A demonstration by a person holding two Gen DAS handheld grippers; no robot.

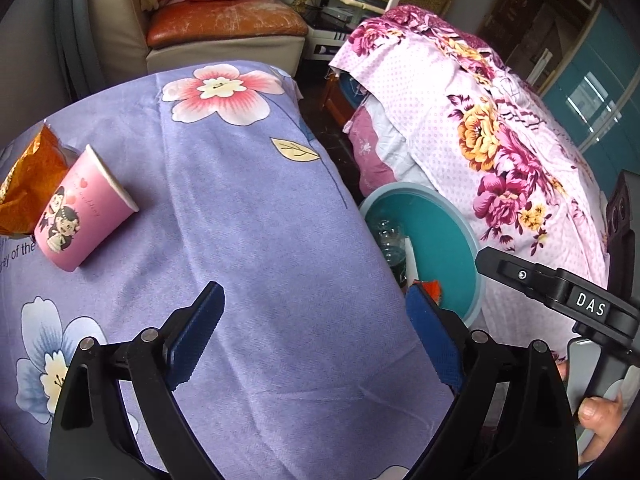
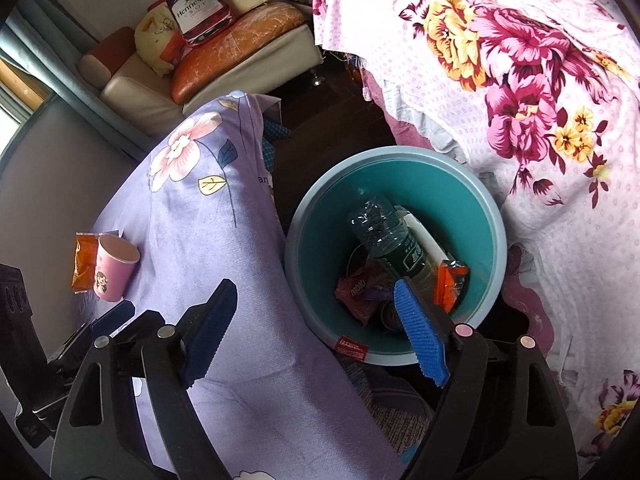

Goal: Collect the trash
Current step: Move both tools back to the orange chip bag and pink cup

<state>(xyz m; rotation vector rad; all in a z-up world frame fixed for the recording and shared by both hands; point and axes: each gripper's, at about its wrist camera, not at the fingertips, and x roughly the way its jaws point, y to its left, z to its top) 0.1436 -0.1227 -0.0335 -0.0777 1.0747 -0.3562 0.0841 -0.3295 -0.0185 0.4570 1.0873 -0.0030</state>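
The pink paper cup [image 1: 82, 210] lies tipped on its side at the far left of the lavender-clothed worktop [image 1: 260, 208], touching the orange snack wrapper [image 1: 28, 184]; both look light, thin and easily crushed, so I would pinch the cup gently across its open rim and the crinkly, slippery wrapper at a bunched edge. The left tool [image 1: 316, 336] hangs tilted down over bare cloth, jaws wide and empty. The right tool [image 2: 316, 332], likewise spread and empty, tilts down above the teal bin [image 2: 472, 208] on the floor to the right.
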